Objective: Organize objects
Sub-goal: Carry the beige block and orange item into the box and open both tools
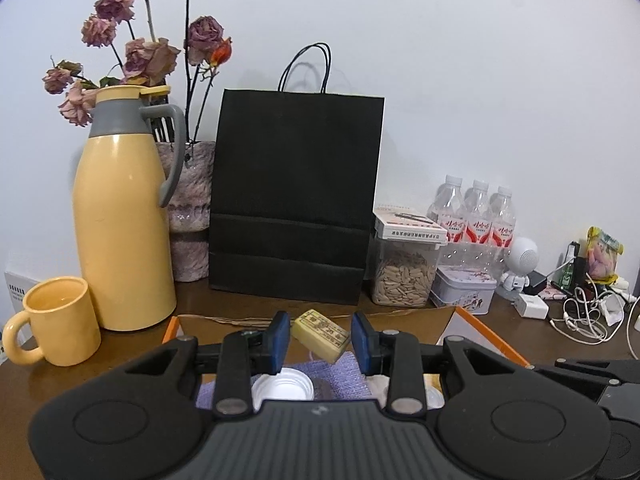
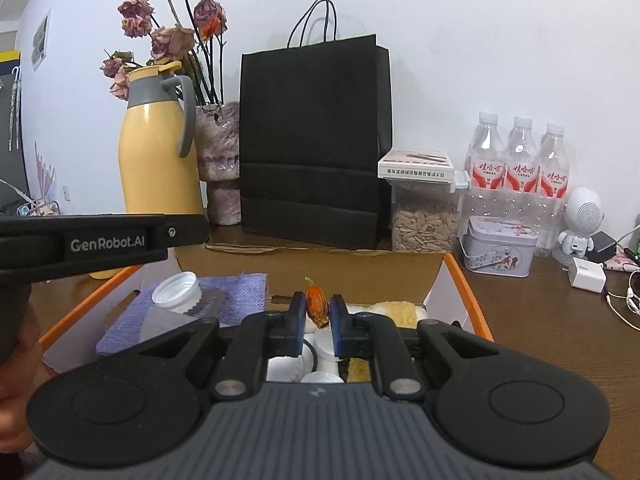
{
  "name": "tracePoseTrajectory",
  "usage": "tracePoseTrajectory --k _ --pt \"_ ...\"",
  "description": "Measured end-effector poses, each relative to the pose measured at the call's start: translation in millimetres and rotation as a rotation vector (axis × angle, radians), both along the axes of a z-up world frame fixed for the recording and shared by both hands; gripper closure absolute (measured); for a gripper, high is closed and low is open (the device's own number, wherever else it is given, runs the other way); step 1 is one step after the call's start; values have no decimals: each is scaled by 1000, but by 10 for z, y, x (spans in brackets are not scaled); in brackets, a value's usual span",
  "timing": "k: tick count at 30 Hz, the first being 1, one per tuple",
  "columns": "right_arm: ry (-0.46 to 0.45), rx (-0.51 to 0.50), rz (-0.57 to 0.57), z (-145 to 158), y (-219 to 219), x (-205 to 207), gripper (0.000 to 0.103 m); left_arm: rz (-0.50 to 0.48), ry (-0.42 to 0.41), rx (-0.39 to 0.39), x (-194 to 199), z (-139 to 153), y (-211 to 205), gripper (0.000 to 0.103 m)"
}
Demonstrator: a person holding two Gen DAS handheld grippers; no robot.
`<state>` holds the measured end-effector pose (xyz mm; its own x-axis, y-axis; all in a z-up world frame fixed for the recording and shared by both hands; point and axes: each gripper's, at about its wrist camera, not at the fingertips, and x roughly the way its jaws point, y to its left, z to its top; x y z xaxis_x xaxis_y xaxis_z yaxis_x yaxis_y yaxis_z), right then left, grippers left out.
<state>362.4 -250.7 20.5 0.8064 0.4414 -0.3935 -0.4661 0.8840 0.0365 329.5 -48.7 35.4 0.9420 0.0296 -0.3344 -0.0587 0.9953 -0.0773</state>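
While both grippers hover over the open orange-edged box [image 2: 466, 280], each carries something, presumably picked out for sorting. Nearest, the right gripper [image 2: 318, 316] has its fingers drawn narrow around a small dried orange bud [image 2: 317, 307], pinched upright so it clears the white caps [image 2: 320, 376] and yellow sponge [image 2: 394, 308] lying below. To its left, a white bottle cap [image 2: 176, 286] rests on a purple cloth [image 2: 240, 288] inside the same box. The left gripper [image 1: 320, 338] holds a yellow printed block [image 1: 320, 336] between moderately spread fingers; the block sits tilted, one corner against the left pad, though contact with the right pad is hard to confirm. Beyond the box, against the far wall, stand a yellow mug [image 1: 60, 322] and yellow thermos [image 1: 124, 216] on the left, a vase of dried roses [image 1: 192, 208], a black paper bag [image 1: 294, 196], and farther right a jar of seeds [image 1: 404, 272], a tin [image 1: 464, 290] and water bottles [image 1: 474, 220], likely parked there to keep the near workspace free.
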Motion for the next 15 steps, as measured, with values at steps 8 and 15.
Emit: tracePoseTrajectory --k 8,15 --pt "46 -6 -6 -46 -25 50 63 26 5 32 -16 -20 -1 44" --pt "27 7 -25 -1 -113 50 0 71 -18 27 -86 34 126 0"
